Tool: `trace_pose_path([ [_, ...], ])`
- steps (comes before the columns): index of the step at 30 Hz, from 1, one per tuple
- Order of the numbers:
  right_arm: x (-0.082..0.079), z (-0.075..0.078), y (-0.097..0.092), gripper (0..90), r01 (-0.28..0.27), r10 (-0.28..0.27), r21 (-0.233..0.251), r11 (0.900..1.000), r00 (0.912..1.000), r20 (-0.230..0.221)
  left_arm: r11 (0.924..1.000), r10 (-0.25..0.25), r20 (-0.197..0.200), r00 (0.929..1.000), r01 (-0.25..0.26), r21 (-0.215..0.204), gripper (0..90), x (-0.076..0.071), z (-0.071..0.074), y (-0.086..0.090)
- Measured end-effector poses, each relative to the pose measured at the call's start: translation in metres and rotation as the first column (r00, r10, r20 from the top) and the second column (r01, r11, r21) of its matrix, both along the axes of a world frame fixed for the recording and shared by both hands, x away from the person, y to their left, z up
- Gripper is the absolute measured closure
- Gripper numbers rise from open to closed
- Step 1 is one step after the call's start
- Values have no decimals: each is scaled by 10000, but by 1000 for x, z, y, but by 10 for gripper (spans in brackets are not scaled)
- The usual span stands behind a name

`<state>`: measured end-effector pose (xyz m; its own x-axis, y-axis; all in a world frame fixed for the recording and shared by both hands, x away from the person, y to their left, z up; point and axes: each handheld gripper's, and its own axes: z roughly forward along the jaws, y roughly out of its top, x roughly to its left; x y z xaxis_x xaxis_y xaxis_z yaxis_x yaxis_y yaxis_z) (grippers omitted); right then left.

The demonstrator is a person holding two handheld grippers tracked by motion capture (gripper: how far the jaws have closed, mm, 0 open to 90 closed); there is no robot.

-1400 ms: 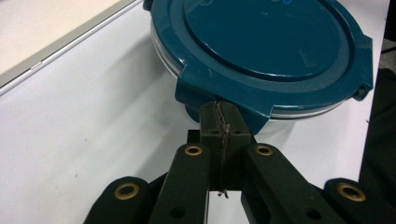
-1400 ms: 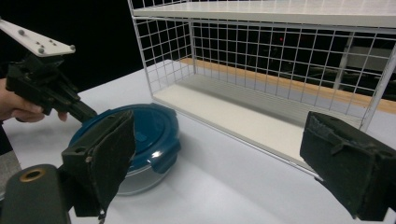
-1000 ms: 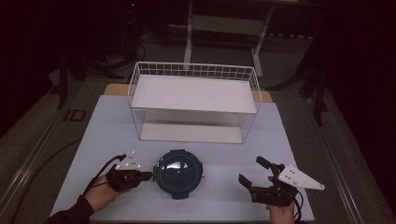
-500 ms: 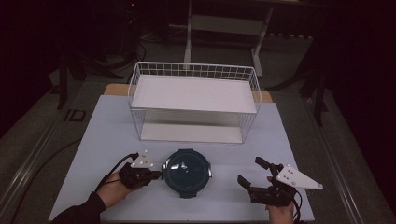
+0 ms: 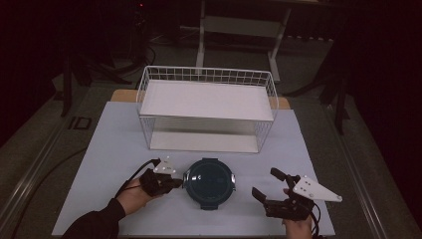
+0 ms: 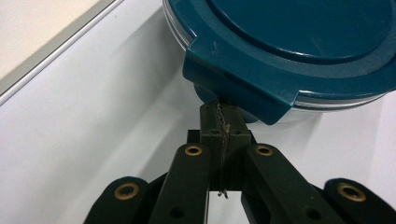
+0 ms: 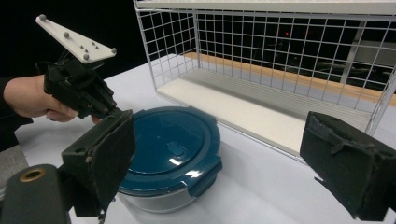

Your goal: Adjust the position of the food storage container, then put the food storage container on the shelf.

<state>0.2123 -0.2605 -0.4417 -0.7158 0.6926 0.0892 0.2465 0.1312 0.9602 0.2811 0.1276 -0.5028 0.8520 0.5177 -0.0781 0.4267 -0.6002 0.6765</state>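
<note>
A round clear container with a dark teal clip-on lid (image 5: 209, 183) sits on the white table near its front edge. My left gripper (image 5: 179, 182) is shut, its tips against the container's left side. In the left gripper view the closed tips (image 6: 221, 117) sit just under one lid latch tab (image 6: 243, 88). The container (image 6: 299, 42) looms close above the jaws. My right gripper (image 5: 267, 184) stands open to the right of the container, apart from it. In the right gripper view the container (image 7: 168, 149) lies between and beyond its wide pads (image 7: 109, 161), with the left gripper (image 7: 109, 109) behind it.
A white wire basket rack (image 5: 206, 118) with a white shelf on top stands on the table behind the container, its open front facing me. White table surface (image 5: 114, 149) stretches left of it. The surrounding floor is dark.
My left gripper has moved right up to the container, and the container has slid slightly right. The right gripper has stayed put.
</note>
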Motion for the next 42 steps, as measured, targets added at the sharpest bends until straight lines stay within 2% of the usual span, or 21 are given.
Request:
trace_pose_path([
  [10, 1, -1, 1, 103, -3, 3, -26, 10000, 10000, -43, 10000, -21, -25, 10000, 21, 7, 898, 2, 0, -5],
  [13, 1, -1, 2, 103, -19, 19, -48, 10000, 10000, -92, 9999, -104, -172, 9998, 103, -53, 898, 2, 0, -3],
  [15, 1, -2, 2, 103, -23, 22, -89, 10000, 9999, -120, 10000, -89, -102, 9999, 88, -7, 897, 1, 1, 0],
  [17, 0, -2, 2, 103, -16, 14, -109, 9999, 9999, -129, 9992, 160, -59, 9999, -162, -356, 889, 0, 5, 8],
  [20, 0, -2, 3, 103, -46, 44, -86, 10000, 9999, -159, 9937, 532, -31, 9986, -533, -990, 691, -2, 16, 23],
  [22, 0, -2, 5, 103, -48, 47, -162, 9999, 10000, -61, 9857, 606, -185, 9980, -627, -1562, 557, -4, 25, 32],
  [23, 0, -1, 6, 103, -35, 35, -180, 9998, 10000, -9, 9857, 606, -185, 9980, -627, -1562, 481, -4, 25, 32],
  [24, 0, 0, 6, 103, -23, 23, -177, 9998, 10000, 39, 9775, 603, -263, 9978, -643, -2008, 383, -8, 32, 36],
  [25, 0, 0, 7, 103, -26, 27, -176, 9998, 10000, 94, 9749, 361, -221, 9991, -400, -2189, 320, -11, 37, 37],
  [26, 0, 0, 7, 103, -26, 27, -176, 9998, 10000, 94, 9749, 361, -221, 9991, -400, -2189, 257, -11, 37, 37],
  [27, 0, 1, 8, 103, -63, 65, -164, 9998, 9999, 123, 9716, 256, -163, 9995, -288, -2349, 257, -13, 40, 37],
  [29, 2, 3, 11, 103, -107, 116, -296, 9995, 9995, 305, 9668, 98, -111, 9999, -123, -2553, 120, -17, 47, 35],
  [30, 2, 3, 11, 103, -107, 116, -296, 9995, 9995, 305, 9640, 37, -62, 10000, -53, -2660, 120, -18, 50, 34],
  [31, 1, 5, 14, 102, -111, 130, -383, 9992, 9987, 499, 9612, 32, -6, 10000, -33, -2758, 87, -20, 54, 32],
  [32, 1, 5, 14, 102, -111, 130, -383, 9992, 9987, 499, 9590, 5, -7, 10000, -7, -2834, 48, -21, 58, 30],
  [34, 1, 7, 17, 102, -15, 54, -499, 9988, 9970, 768, 9589, -105, -81, 9999, 78, -2836, 15, -22, 63, 26],
  [38, 1, 9, 20, 103, -4, 53, -593, 9982, 9965, 828, 9581, 1, 3, 10000, 0, -2863, 12, -22, 66, 21],
  [40, 0, 10, 22, 103, 71, 4, -758, 9971, 9951, 990, 9513, 132, -133, 9998, -166, -3079, 12, -18, 64, 18],
  [42, 0, 12, 22, 102, 95, -13, -732, 9973, 9938, 1116, 9486, 296, -189, 9994, -341, -3147, 12, -15, 63, 18],
])
